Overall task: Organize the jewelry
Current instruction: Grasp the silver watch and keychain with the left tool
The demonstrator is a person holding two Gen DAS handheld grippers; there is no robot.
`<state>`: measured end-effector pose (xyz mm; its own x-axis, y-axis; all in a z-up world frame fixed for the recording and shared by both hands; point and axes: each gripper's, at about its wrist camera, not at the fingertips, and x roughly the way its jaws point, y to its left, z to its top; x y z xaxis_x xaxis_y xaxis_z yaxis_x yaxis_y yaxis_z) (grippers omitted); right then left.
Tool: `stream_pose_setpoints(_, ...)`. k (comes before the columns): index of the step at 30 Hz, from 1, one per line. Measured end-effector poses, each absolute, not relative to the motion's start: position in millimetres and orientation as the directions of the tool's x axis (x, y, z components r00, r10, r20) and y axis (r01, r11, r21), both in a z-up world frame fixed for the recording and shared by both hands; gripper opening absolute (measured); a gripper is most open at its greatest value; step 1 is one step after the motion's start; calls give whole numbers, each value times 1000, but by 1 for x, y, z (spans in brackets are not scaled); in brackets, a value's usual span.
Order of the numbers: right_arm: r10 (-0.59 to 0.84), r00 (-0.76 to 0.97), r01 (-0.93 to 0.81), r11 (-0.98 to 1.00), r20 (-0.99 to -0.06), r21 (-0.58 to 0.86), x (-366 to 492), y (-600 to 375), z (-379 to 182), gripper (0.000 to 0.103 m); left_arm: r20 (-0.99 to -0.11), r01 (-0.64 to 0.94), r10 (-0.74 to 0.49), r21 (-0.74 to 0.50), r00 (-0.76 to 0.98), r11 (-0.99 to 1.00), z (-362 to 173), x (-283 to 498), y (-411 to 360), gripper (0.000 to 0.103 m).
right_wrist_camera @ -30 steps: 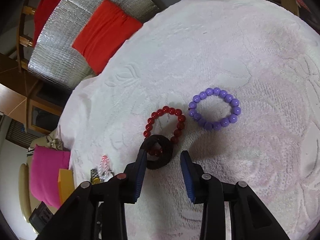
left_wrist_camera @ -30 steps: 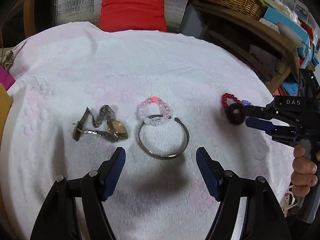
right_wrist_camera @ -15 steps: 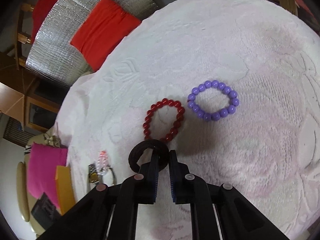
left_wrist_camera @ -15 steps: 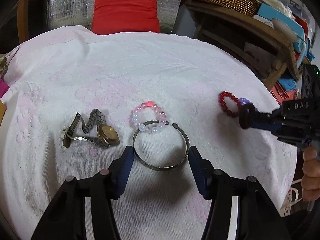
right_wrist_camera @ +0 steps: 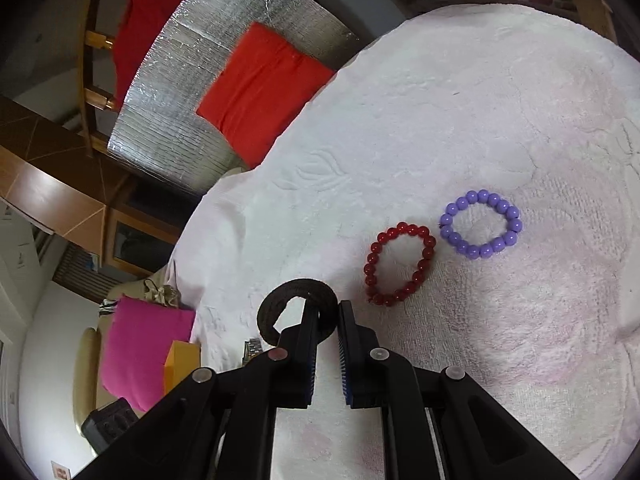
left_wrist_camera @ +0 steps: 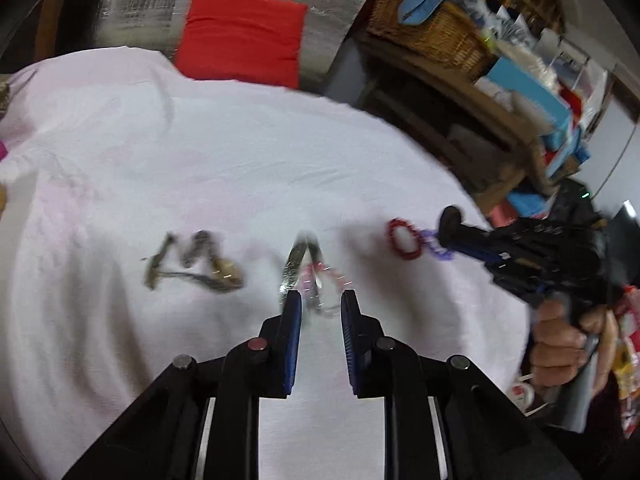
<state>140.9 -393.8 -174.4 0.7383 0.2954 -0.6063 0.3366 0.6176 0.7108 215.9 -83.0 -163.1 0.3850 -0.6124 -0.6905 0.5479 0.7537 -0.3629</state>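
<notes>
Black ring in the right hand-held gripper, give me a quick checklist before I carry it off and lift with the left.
1. Right hand-held gripper clamped on black ring: ok.
2. Ring lifted off the towel: ok.
3. Red bracelet and purple bracelet undisturbed, lying apart: ok.
4. Left hand-held gripper closing on metal bangle: cannot tell if gripped, view blurred.
5. Pink bracelet clear of the bangle: not ok, tangled beside it.
6. Watch out of the way: ok.

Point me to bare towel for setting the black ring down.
Free: the wide towel beyond the red bracelet and purple bracelet, toward the red cushion. Crowded: the near row, from the watch to both bracelets.
</notes>
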Motion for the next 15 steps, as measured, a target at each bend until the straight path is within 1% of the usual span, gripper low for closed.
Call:
stream_pose_setpoints(3, 300, 728, 344, 617, -616, 708, 144, -393, -176, 11, -717, 539, -581, -336, 385, 772, -169, 217, -83, 19)
stream_pose_setpoints(5, 293, 718, 355, 626, -631, 695, 145, -393, -177, 11, -728, 545, -566, -315, 386, 777, -169, 213, -84, 21)
stream_pose_setpoints(10, 292, 669, 390, 644, -683, 658, 148, -390, -186, 11, -734, 542, -533, -269, 420, 797, -165, 217, -79, 22)
stream_pose_setpoints(12, 293, 659, 396, 648, -693, 651, 148, -391, -189, 11, -736, 519, -499, -234, 457, 822, -161, 222, -71, 29)
stream_pose_setpoints(14, 299, 652, 395, 650, -697, 649, 148, -392, -190, 11, -745, 471, -431, -178, 509, 864, -160, 230, -61, 51)
stream_pose_setpoints(15, 302, 647, 395, 653, -700, 646, 148, -391, -191, 11, -748, 446, -394, -147, 534, 883, -160, 233, -56, 54)
